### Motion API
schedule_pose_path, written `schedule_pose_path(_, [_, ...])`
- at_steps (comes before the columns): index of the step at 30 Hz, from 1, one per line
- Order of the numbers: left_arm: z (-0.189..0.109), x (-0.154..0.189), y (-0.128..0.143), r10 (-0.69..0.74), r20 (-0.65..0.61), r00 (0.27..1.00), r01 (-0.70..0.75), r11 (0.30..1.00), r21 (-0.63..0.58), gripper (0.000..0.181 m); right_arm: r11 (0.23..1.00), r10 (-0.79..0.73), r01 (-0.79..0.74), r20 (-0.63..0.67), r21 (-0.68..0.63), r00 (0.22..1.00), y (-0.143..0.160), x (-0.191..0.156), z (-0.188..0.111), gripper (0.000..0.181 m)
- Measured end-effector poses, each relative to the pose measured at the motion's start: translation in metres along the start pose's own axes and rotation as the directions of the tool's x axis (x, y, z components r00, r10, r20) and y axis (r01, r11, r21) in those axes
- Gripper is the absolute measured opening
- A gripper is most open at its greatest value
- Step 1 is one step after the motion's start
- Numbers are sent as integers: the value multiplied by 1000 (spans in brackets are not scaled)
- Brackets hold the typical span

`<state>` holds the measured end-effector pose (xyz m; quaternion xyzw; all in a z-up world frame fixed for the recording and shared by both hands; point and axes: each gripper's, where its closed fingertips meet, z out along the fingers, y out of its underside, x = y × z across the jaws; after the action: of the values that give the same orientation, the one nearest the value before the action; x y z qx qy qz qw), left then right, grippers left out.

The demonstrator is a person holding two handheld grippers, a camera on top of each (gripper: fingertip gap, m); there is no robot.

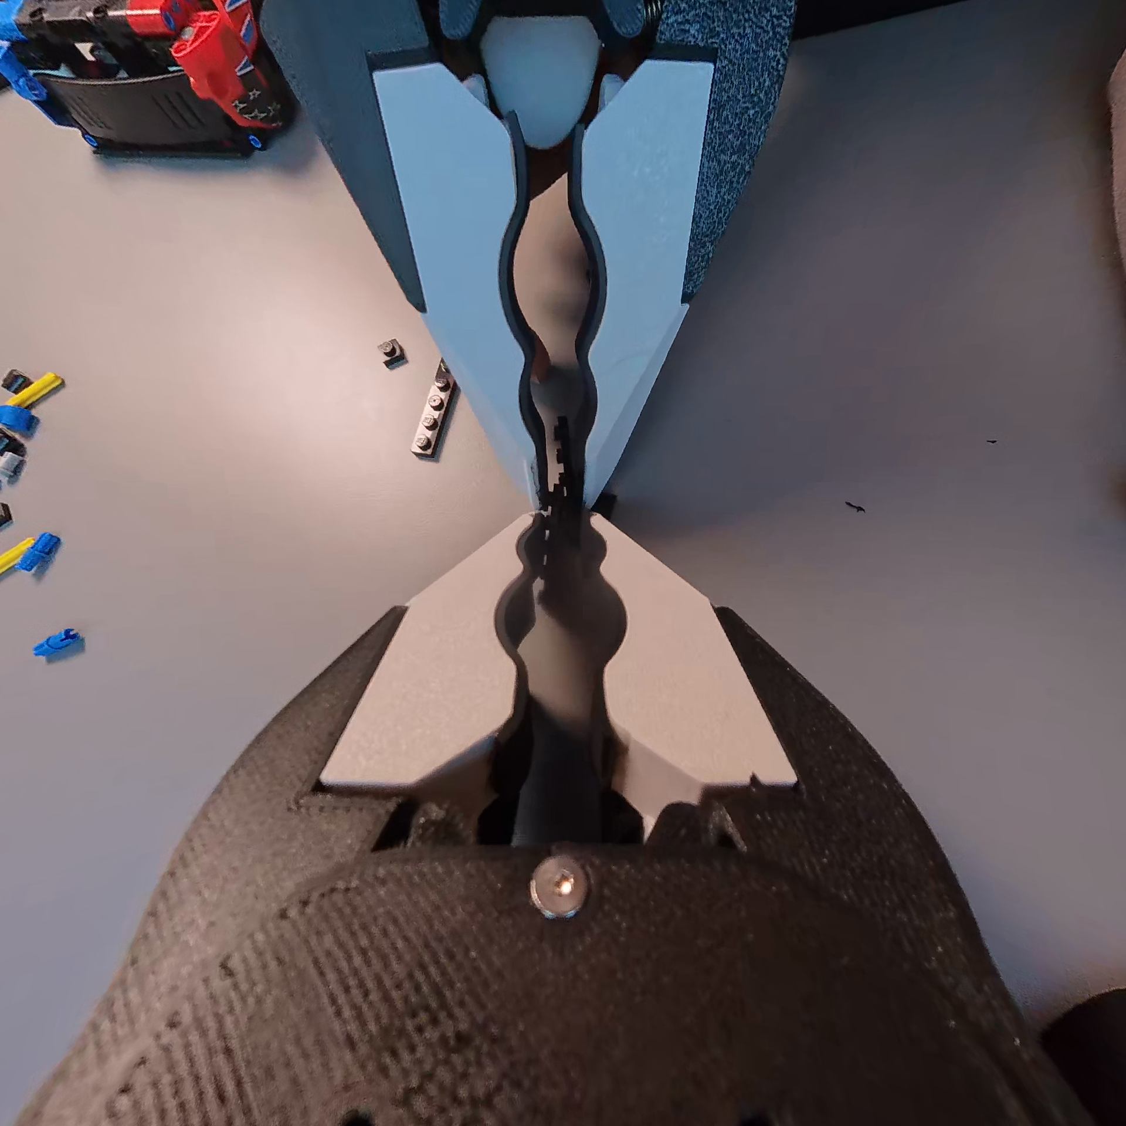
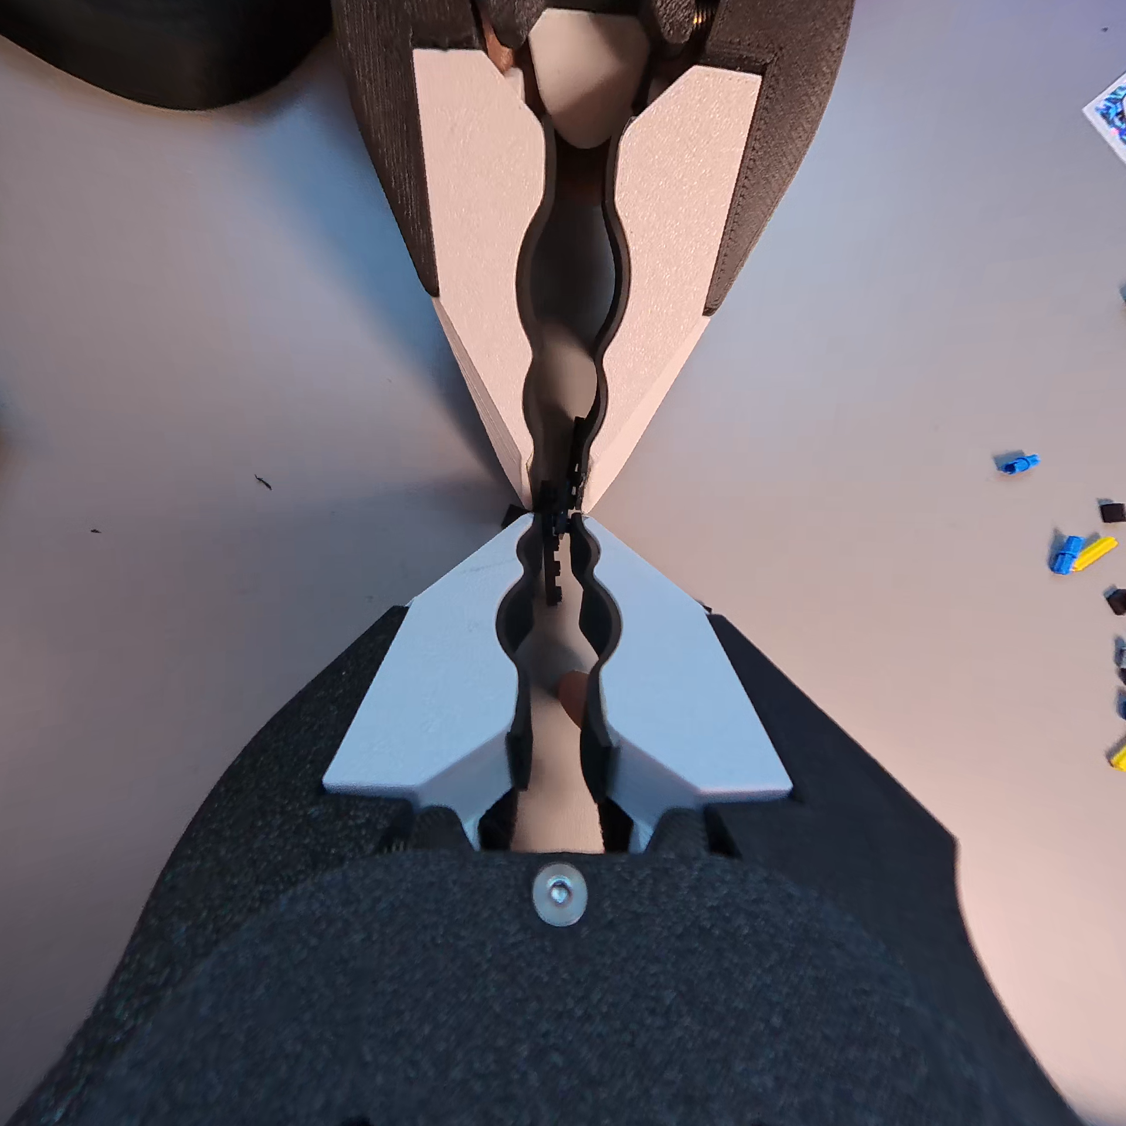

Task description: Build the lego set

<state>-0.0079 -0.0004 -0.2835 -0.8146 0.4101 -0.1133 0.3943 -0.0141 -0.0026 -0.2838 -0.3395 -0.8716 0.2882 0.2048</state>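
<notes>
Tip to tip over the grey table [image 1: 853,304], we have our left gripper [image 1: 563,530] and right gripper [image 1: 563,487] nose against nose, each pinching a thin black studded lego plate edge-on. From the right wrist view the right gripper [image 2: 557,536] has its fingers nearly pressed together on one black plate [image 2: 553,566], and the left gripper [image 2: 563,481] opposite clamps the other black plate [image 2: 576,451], the two overlapping right at the tips (whether the studs have seated, we cannot tell). The risk from here, as we judge it: these plates are held only by their thin edges, so any off-axis push could twist one out of the pads or let it drop onto the table. Off to the side wait another black plate [image 1: 434,411], loose blue and yellow pieces [image 1: 27,402], and the red-and-black partly built model [image 1: 152,67], well apart.
</notes>
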Motion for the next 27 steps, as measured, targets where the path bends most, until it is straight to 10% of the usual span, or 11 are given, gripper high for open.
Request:
schedule_pose_path(20, [-3, 9, -4, 143, 24, 989, -144, 989, 22, 7, 1000, 6, -6, 9, 6, 1000, -3, -10, -3, 6])
schedule_pose_path(27, [-25, -2, -26, 184, 132, 974, -203, 969, 142, 8, 976, -48, 75, -133, 206, 990, -25, 2, -25, 7])
